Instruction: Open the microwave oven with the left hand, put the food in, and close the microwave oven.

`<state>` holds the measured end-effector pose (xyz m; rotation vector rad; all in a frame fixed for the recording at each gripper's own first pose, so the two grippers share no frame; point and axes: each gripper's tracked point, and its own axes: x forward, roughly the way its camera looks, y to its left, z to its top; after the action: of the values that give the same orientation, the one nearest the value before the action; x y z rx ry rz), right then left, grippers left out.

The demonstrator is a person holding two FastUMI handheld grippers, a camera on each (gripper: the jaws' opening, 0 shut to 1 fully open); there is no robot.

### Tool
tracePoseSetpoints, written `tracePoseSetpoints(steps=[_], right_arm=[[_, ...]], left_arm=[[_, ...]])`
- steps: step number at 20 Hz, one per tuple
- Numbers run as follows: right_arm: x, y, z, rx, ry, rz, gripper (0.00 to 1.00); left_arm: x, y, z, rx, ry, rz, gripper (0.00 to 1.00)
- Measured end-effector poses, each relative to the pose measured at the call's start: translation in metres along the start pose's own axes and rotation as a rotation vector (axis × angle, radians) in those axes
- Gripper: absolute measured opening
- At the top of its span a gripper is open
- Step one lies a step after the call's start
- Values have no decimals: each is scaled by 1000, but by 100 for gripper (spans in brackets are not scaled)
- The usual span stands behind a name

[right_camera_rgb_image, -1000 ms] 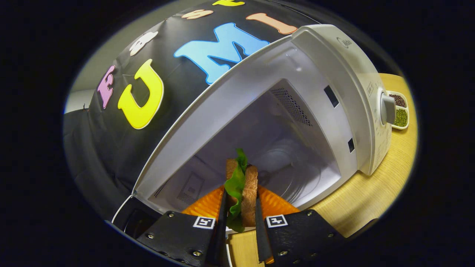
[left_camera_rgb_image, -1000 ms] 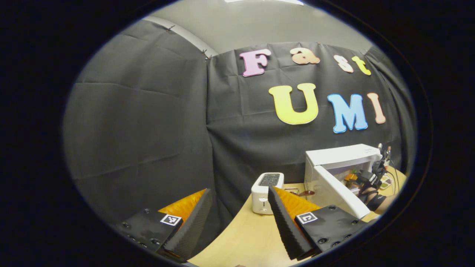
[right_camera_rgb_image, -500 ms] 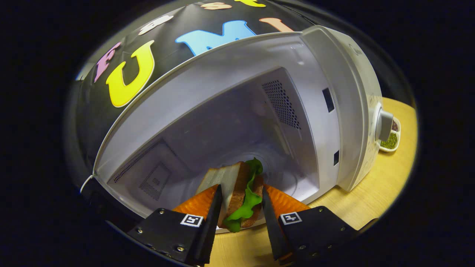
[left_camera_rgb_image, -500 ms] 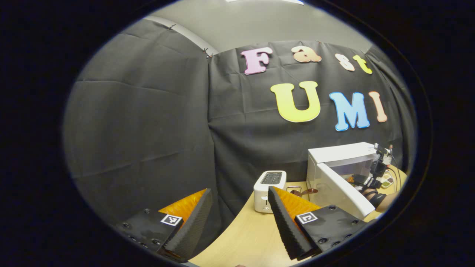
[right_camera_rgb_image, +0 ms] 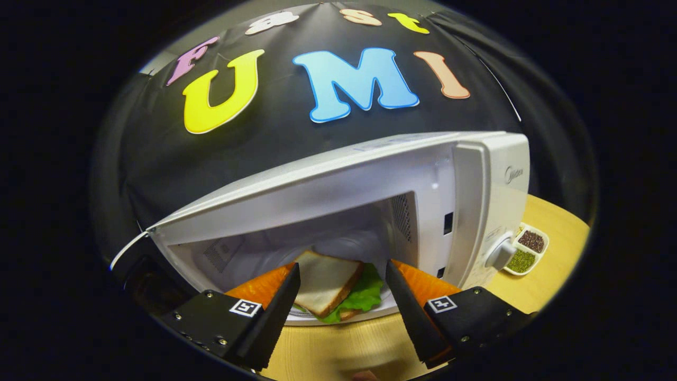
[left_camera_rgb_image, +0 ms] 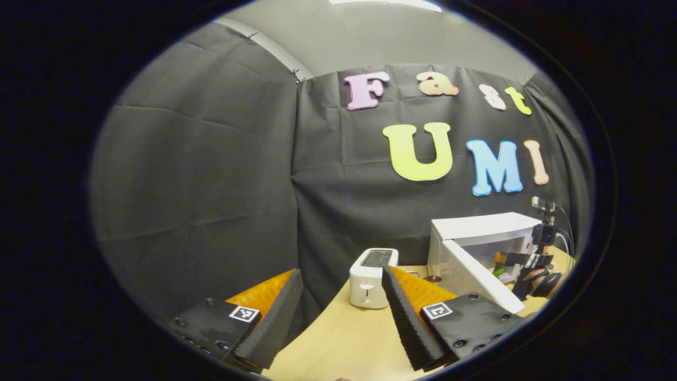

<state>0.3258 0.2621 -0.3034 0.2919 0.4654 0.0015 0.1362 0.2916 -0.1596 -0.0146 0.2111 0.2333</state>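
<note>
Presently, the readable writing is sparse: the microwave (right_camera_rgb_image: 370,180) carries a small grey brand mark on its control panel, too small to read with confidence, and faint print around its knob (right_camera_rgb_image: 500,254) is not legible. Each gripper finger bears a square black-and-white marker tag.

In the right gripper view, the right gripper (right_camera_rgb_image: 341,301) stands with its jaws spread wide and nothing between them. Its fingers (right_camera_rgb_image: 275,307) flank the mouth of the oven cavity without touching the food. The sandwich (right_camera_rgb_image: 336,286), bread with green lettuce at its edge, lies flat on the white turntable inside the microwave, apart from both pads. The door (left_camera_rgb_image: 478,278) is swung open, as the left gripper view shows from the side; there the right gripper appears far off at the oven's mouth, with the hand (left_camera_rgb_image: 539,280) holding it.

In the left gripper view, the left gripper (left_camera_rgb_image: 341,317) is likewise spread, empty, and held well apart from the oven, above the table (left_camera_rgb_image: 344,344) edge. A white toaster (left_camera_rgb_image: 370,278) stands on the table between it and the microwave.

To the right of the microwave sits a small divided dish (right_camera_rgb_image: 526,248) holding dark and green grains.
</note>
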Motion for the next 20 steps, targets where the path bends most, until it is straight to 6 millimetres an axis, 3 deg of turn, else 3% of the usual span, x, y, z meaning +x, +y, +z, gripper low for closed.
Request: tracePoseSetpoints(steps=[7,12,16,20], right_arm=[[-97,-9,65,-125,-133,78,98],[-164,-27,105,-149,-226,98,98],[-213,-42,128,-198,-293,100,98],[-249,-57,136,-160,-308,115,98]], left_arm=[[-5,-19,1,-11,-35,3,99],[-17,-26,-16,3,-10,17,93],[-26,-34,-31,-6,11,27,93],[-30,-49,-51,-21,43,12,96]])
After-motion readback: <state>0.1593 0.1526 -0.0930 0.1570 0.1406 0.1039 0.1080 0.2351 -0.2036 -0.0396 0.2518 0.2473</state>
